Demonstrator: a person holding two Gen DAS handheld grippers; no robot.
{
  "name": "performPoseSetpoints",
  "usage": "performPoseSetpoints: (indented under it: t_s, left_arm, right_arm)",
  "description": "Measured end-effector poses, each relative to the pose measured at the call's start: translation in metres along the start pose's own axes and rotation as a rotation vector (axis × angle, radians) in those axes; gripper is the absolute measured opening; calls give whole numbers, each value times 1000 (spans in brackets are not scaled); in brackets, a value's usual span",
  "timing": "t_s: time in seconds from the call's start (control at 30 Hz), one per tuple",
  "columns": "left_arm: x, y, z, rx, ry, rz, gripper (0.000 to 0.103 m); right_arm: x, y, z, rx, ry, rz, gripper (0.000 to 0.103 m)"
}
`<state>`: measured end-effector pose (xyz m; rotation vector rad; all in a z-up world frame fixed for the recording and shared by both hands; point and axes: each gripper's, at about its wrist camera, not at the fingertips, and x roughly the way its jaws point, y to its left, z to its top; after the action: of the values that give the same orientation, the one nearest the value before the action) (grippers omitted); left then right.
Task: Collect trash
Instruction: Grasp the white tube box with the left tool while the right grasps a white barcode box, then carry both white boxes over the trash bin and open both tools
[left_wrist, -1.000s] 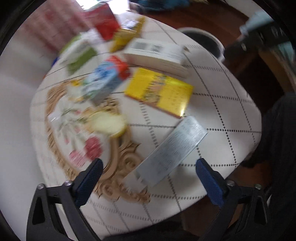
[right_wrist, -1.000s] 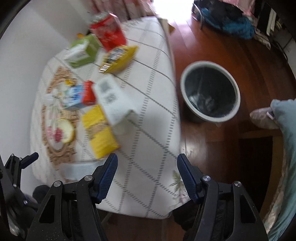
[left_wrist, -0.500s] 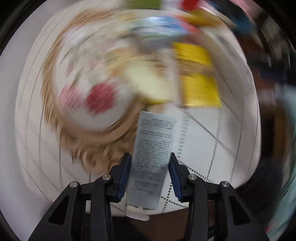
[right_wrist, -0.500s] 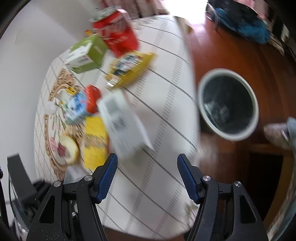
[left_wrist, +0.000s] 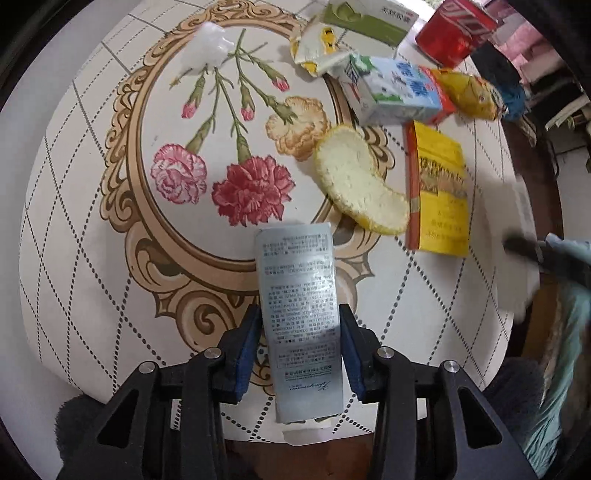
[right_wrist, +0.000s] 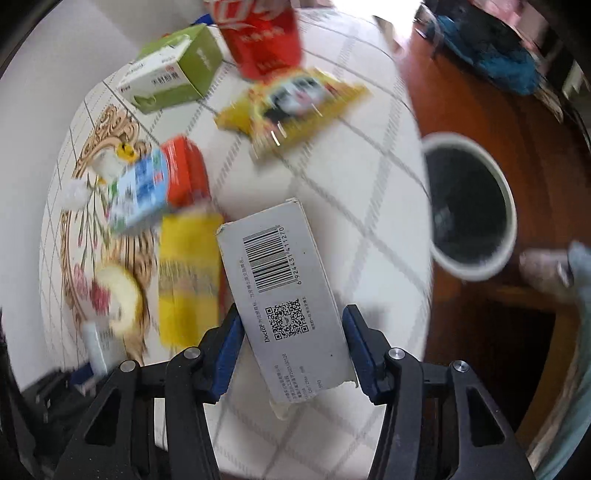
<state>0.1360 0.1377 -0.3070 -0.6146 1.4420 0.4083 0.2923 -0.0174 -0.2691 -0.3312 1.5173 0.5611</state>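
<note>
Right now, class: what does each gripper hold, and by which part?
Left gripper clamps the silver tube across its lower sides. Right gripper is closing around the white barcode box; firm contact cannot be told.

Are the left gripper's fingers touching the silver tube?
Touching. The left wrist view shows both blue fingers pressed against the silver tube's sides, no gap visible.
</note>
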Motion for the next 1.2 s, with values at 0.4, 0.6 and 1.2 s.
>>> performPoseSetpoints:
  t_s: [0.4,0.6,1.2]
  left_arm:
    - [5,-15,-9,8,-44,63,38]
    - [-7,-4,-16,22,-72,70,34]
    - [-140,-110,-28,213,-323,-5,33]
  right_arm:
    - [13,5,-78,51,50,32,58]
    - [19,15,-77,28,26,4,58]
    - [-72,-31,-84,90,-208,100,54]
